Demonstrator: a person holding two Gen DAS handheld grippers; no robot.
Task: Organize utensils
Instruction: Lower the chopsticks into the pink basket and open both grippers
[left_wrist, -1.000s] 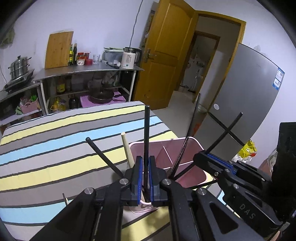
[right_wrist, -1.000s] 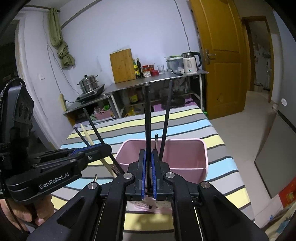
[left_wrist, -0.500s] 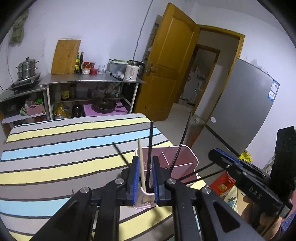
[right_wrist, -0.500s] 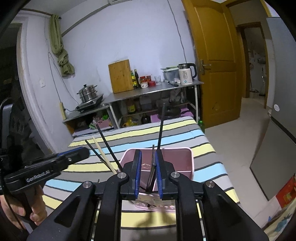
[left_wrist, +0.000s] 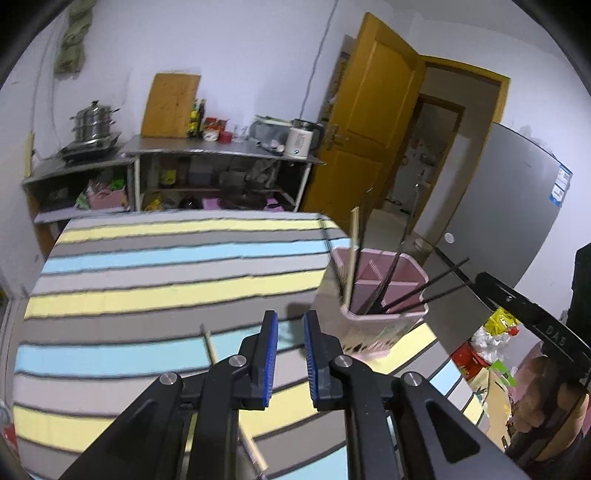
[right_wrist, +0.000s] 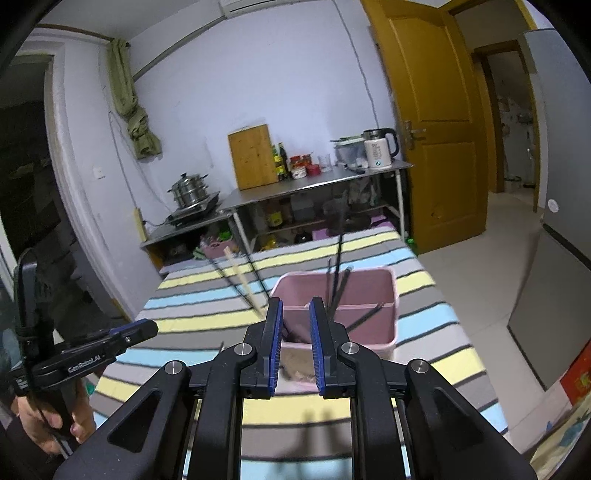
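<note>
A pink divided holder (left_wrist: 384, 291) stands near the right edge of the striped table (left_wrist: 147, 295). Several black chopsticks (left_wrist: 388, 284) and one wooden chopstick (left_wrist: 352, 258) lean in it. My left gripper (left_wrist: 290, 317) is open and empty, to the left of the holder and short of it. A loose wooden chopstick (left_wrist: 211, 349) lies on the cloth and runs under its left finger. My right gripper (right_wrist: 296, 302) is open and empty, just in front of the holder (right_wrist: 369, 317). Each view shows the other gripper at its edge: the left gripper (right_wrist: 142, 328) and the right gripper (left_wrist: 487, 282).
Behind the table stands a steel shelf (right_wrist: 317, 181) with a kettle (right_wrist: 378, 153), a cutting board (right_wrist: 253, 157) and bottles. A steamer pot (right_wrist: 190, 192) sits on a lower stand. A yellow door (right_wrist: 432, 122) and a grey fridge (left_wrist: 509, 206) are to the right. The holder is close to the table's right edge.
Both grippers opened and let go of the black chopsticks, which now stand in the holder. Both pulled back; the left swung left, so the holder now sits to its right.
</note>
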